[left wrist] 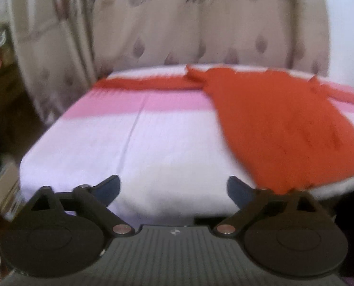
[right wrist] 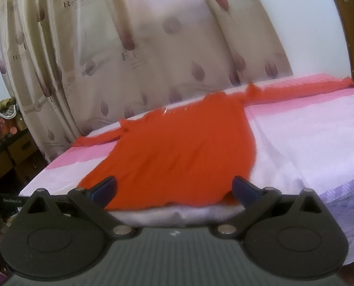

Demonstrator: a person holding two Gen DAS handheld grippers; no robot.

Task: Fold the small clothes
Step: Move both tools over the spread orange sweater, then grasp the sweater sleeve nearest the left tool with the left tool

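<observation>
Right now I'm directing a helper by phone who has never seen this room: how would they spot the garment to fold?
Find the bed in front of the leaf-patterned curtain, covered in a white and pink sheet. Lying flat on it is the red long-sleeved top, sleeves stretched out sideways along the pink band. It is the only garment there, and solid red.

The orange-red garment (right wrist: 177, 147) looks like soft matt cloth, lying limp. Beneath it, the bed sheet (left wrist: 172, 152) is smooth pale fabric, with a faint seam line running through it. Behind hangs the curtain (right wrist: 153, 47), a slightly sheeny beige cloth with printed leaves. The right gripper (right wrist: 174, 188) is matt black plastic, ribbed on its body, with small shiny metal pins at the joints, and its fingers (right wrist: 244, 187) carry dark blue pads. The left gripper (left wrist: 174, 188) has the same finish.
</observation>
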